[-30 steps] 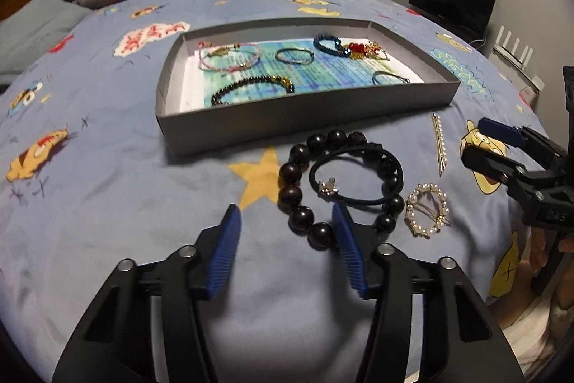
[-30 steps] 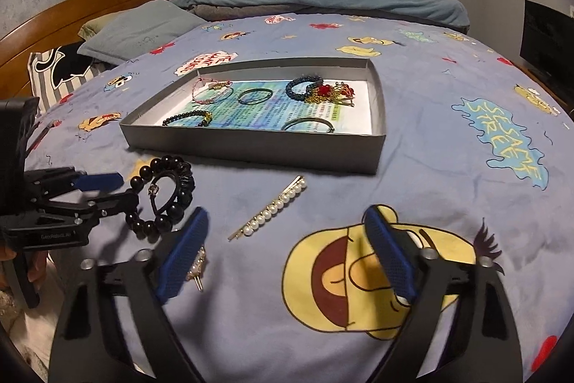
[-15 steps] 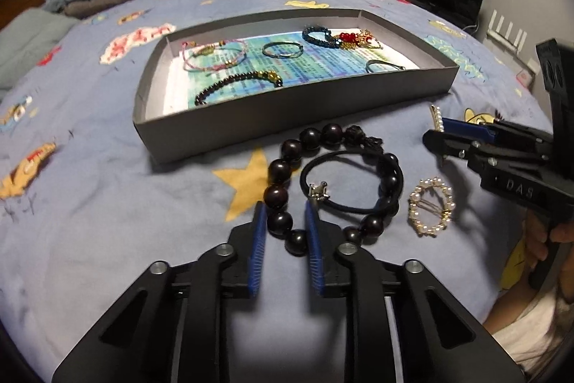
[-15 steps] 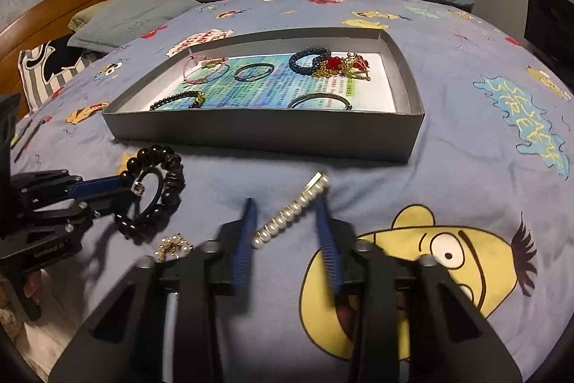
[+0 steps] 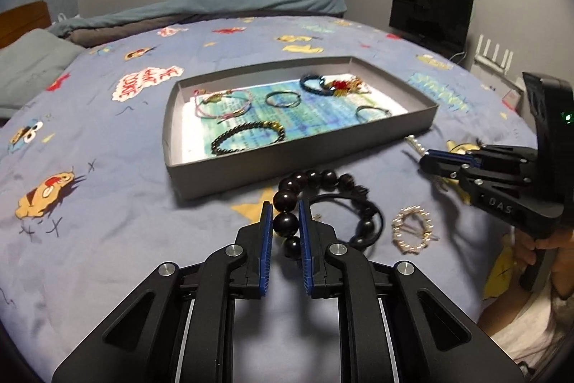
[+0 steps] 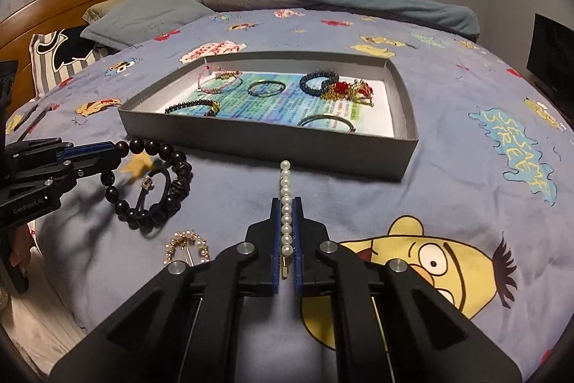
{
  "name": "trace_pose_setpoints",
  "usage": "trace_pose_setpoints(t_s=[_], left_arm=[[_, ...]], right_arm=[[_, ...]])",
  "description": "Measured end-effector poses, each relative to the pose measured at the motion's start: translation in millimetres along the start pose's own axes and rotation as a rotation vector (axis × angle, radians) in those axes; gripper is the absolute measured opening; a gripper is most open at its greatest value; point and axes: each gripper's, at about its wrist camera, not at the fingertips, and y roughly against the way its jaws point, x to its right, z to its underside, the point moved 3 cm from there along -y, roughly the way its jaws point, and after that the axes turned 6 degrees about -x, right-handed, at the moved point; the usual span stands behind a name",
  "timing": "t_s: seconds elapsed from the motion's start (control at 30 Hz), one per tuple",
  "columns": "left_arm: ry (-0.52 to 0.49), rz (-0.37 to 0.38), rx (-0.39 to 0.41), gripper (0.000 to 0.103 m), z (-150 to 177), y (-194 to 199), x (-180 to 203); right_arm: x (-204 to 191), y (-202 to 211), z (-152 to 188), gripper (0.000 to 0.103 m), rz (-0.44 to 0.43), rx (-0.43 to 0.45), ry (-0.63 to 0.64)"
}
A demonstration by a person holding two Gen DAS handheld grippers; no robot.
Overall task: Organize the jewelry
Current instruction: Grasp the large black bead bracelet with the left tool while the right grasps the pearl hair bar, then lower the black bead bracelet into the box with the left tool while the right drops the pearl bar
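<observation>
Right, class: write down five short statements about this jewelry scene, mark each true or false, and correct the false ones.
1. The left gripper is shut on the dark bead bracelet. True.
2. The right gripper is open and empty. False: it is shut on the pearl hair clip.
3. The grey tray holds several bracelets. True.
4. The round pearl brooch lies inside the tray. False: it lies on the bedspread.
5. The bedspread is plain white. False: blue with cartoon prints.
</observation>
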Motion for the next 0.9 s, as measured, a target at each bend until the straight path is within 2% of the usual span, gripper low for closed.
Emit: trace_pose_setpoints(t_s=[0.13,0.37,0.67,0.9], left_arm=[[-0.038,0.013,0.039,0.015,-5.9,12.6,11.2],[-0.042,0.067,0.101,0.015,-24.1,38.9,16.2],[-0.043,0.067,0.147,0.015,-38.0,59.0,15.8],[-0.050,0.060,0.187,0.015,-61.0,67.6,16.0]], right_arm=[[-0.6,9.9,-4.2,0.006,-0.003,0.024,0.005],[-6.5,35.7,-26.5,0.006,0.009,0.083,0.043],[-8.3,49.1,-45.3,0.006,0.023,0.117,0.048],[-4.3,49.3,-64.8,0.006,0.023,0.125,0.046]])
